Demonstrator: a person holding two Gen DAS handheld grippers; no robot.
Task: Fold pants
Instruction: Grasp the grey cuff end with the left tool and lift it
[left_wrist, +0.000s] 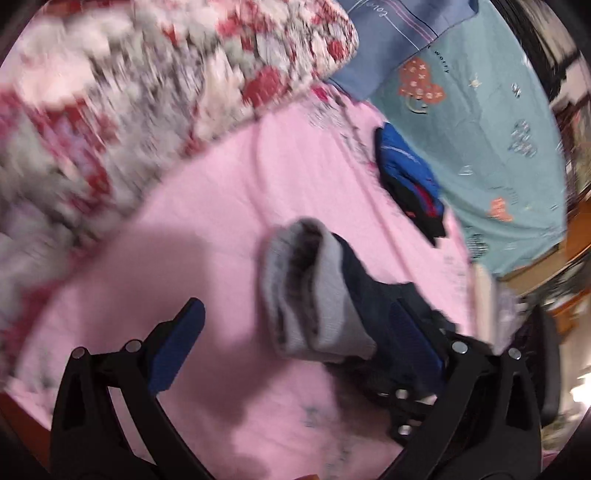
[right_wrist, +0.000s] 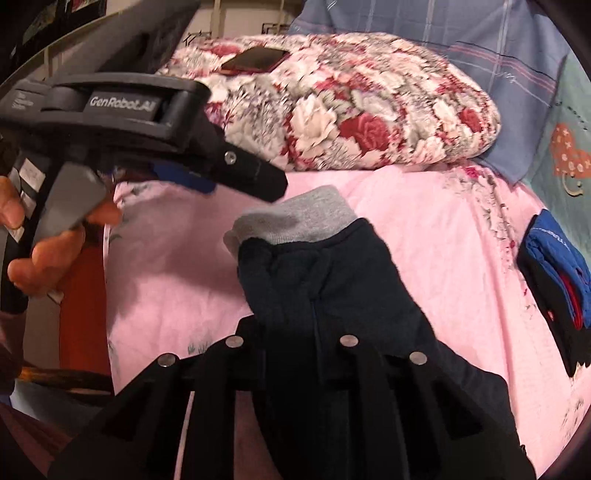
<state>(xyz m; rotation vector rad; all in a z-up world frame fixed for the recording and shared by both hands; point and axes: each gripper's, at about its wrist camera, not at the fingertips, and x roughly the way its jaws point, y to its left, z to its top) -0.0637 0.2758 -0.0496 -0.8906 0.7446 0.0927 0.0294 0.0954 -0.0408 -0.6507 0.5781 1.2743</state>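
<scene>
Dark pants (right_wrist: 332, 295) with a grey cuff (right_wrist: 306, 218) lie bunched on the pink bed (right_wrist: 166, 295); soft and limp, best gripped at the hems. The right claw (right_wrist: 295, 332) is clenched on them. The left claw (left_wrist: 295, 332) gapes apart. Only the right view shows a phone (right_wrist: 255, 59) on the floral quilt (right_wrist: 369, 110).

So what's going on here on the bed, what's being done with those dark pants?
A person is folding dark navy pants with a grey waistband on a pink bedsheet. The right hand-held gripper is shut on the pants. The left hand-held gripper is open beside the waistband, holding nothing. A folded blue garment lies farther off, next to a floral quilt.
</scene>
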